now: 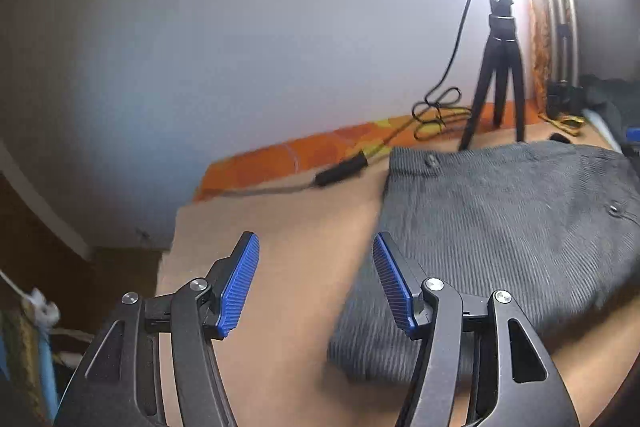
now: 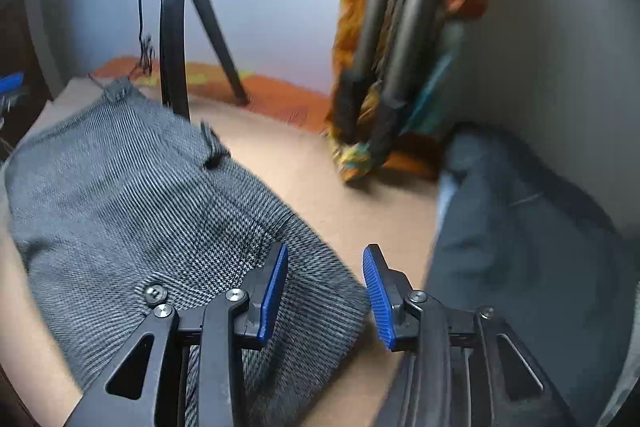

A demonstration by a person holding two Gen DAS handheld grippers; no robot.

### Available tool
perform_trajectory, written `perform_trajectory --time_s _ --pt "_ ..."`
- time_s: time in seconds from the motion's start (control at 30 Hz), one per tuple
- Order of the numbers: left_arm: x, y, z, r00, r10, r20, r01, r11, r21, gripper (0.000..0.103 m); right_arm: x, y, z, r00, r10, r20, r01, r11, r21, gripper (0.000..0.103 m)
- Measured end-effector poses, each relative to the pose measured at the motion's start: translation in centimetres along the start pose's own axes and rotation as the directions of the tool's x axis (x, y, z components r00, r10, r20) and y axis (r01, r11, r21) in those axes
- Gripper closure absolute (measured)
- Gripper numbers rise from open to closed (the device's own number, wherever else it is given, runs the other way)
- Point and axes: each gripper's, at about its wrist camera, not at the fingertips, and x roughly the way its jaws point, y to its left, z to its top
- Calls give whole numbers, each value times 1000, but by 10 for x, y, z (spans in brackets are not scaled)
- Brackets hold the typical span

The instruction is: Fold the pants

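The grey checked pants (image 1: 500,227) lie folded into a compact bundle on the tan table (image 1: 288,251). In the right wrist view the pants (image 2: 140,195) fill the left half, with a button near the front edge. My left gripper (image 1: 316,279) is open and empty, above the table at the bundle's left edge. My right gripper (image 2: 325,287) is open and empty, hovering over the bundle's right edge, with bare table between its blue pads.
A small black tripod (image 1: 500,67) with a bright lamp stands at the table's back, with a black cable (image 1: 436,107) coiled beside it. A larger folded tripod (image 2: 384,67) leans against orange patterned cloth. A dark blue garment (image 2: 520,227) lies at the right.
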Motion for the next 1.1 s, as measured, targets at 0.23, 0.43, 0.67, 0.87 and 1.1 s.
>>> perform_trajectory --time_s 0.23,0.43,0.67,0.87,1.1 --pt "-31 3 -55 994 -107 -20 106 994 -6 43 -88 33 -38 982 136 129 -132 990 -39 48" --pt "-43 -35 -82 981 -189 -33 191 980 56 43 -114 85 -88 993 118 16 -117 989 -87 42" --pt "-42 -83 -82 960 -273 -57 279 950 143 43 -110 102 -121 998 62 -22 -65 980 -188 42" --pt "-30 -96 -74 959 -275 -72 283 949 142 43 -89 133 -124 999 -39 13 41 913 -405 42" --pt "-18 -86 -69 958 -276 -83 284 953 111 43 -69 160 -122 991 -127 53 134 801 -583 41"
